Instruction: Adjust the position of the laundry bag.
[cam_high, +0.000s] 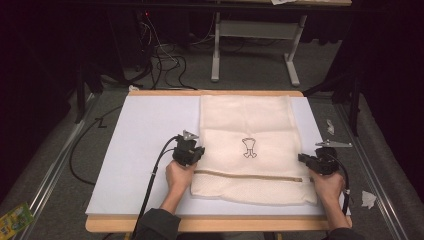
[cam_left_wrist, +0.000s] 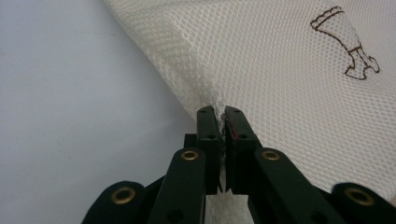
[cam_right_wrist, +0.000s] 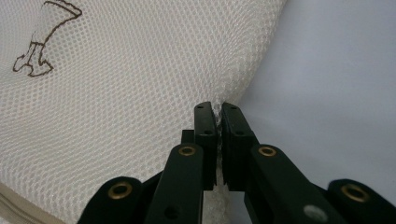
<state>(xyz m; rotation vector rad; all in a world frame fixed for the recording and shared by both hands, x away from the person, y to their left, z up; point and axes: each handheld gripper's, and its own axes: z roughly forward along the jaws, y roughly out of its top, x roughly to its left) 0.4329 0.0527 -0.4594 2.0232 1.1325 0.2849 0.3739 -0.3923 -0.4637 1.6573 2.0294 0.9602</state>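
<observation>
A cream mesh bag (cam_high: 250, 125) with a small brown embroidered figure (cam_high: 249, 147) and a zip line (cam_high: 250, 175) lies flat on the white board (cam_high: 145, 145). My left gripper (cam_high: 192, 156) pinches the bag's left edge. In the left gripper view the jaws (cam_left_wrist: 220, 112) are shut on a fold of the mesh (cam_left_wrist: 280, 70). My right gripper (cam_high: 306, 159) holds the bag's right edge, and in the right gripper view its jaws (cam_right_wrist: 217, 108) are likewise shut on the mesh (cam_right_wrist: 140, 93). A hand holds each gripper from the near side.
The white board rests on a wooden table (cam_high: 215, 224) with grey floor around it. A grey table frame (cam_high: 255, 45) and cables (cam_high: 165, 60) stand beyond the far edge. Scraps of paper (cam_high: 369, 199) lie on the floor at right.
</observation>
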